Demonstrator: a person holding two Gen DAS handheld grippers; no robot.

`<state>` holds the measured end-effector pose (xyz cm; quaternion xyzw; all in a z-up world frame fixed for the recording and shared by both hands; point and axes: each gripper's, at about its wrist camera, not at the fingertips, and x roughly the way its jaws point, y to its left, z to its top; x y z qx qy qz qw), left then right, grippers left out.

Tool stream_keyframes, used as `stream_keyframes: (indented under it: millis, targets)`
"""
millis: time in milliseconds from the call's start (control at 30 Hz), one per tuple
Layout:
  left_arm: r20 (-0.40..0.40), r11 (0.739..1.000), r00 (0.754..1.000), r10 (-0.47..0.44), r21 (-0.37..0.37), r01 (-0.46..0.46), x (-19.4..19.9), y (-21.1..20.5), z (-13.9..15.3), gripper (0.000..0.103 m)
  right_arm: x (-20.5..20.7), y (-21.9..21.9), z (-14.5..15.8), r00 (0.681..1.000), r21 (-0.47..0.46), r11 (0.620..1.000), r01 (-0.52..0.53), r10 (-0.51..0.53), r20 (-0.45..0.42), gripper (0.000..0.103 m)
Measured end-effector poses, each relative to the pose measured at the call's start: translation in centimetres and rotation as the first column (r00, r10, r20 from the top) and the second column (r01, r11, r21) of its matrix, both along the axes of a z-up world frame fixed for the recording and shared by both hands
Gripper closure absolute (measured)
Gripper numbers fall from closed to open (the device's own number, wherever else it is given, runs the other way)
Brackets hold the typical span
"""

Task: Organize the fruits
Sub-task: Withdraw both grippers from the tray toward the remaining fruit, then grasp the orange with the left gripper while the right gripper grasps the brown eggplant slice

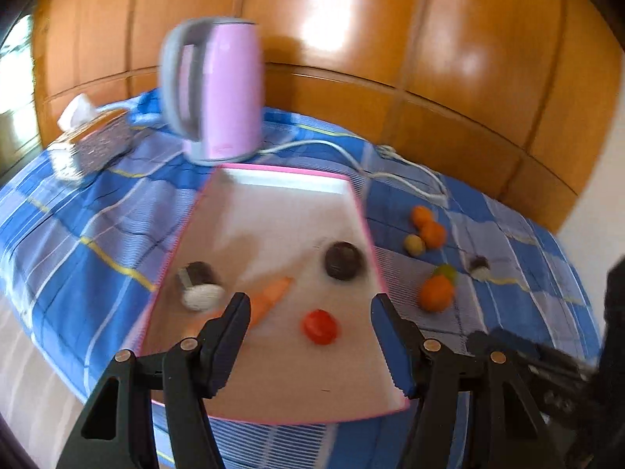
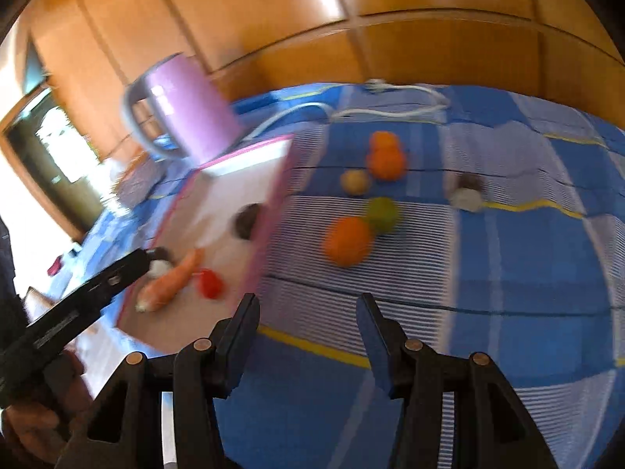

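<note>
Both your left claw (image 1: 310, 312) and right claw (image 2: 308, 312) gape empty; rush, and the round orange fruit (image 2: 347, 240) may roll off the blue checked desk cloth (image 2: 527, 273).

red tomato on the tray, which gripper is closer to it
Left. The left gripper hangs open right over the red tomato on the tray; the right gripper, also open, is off the tray over the blue cloth.

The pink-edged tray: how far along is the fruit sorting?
Four items lie on the tray: carrot, red tomato, two dark pieces. Both the left gripper and right gripper are open and empty. Three oranges, a green fruit and others remain on the cloth.
</note>
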<state>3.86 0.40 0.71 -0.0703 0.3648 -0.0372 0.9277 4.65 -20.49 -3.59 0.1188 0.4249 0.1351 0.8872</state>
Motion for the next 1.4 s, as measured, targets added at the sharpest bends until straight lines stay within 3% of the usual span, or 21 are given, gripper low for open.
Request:
stream_keyframes:
  millis: [233, 433, 600, 1400]
  targets:
    - [-0.023, 0.988, 0.988, -0.150, 0.038, 0.151, 0.1, -5.1, -0.5, 0.039, -0.3, -3.2, -1.2, 0.994, -0.055, 0.993, 0.109, -0.110, -0.012, 0.051]
    - [-0.066, 0.974, 0.974, -0.217, 0.052, 0.221, 0.5, -8.2, -1.4, 0.040, -0.9, -5.0, -1.8, 0.988, -0.082, 0.985, 0.151, -0.152, -0.009, 0.051]
    - [-0.061, 0.959, 0.962, -0.267, 0.080, 0.271, 0.6, -10.2, -1.8, 0.046, -0.8, -6.0, -2.3, 0.984, -0.080, 0.981, 0.177, -0.179, -0.018, 0.051]
    - [-0.107, 0.951, 0.950, -0.293, 0.069, 0.301, 5.9, -13.1, -4.5, 0.047, 1.4, -7.9, -2.9, 0.978, -0.091, 0.975, 0.205, -0.208, -0.026, 0.051]
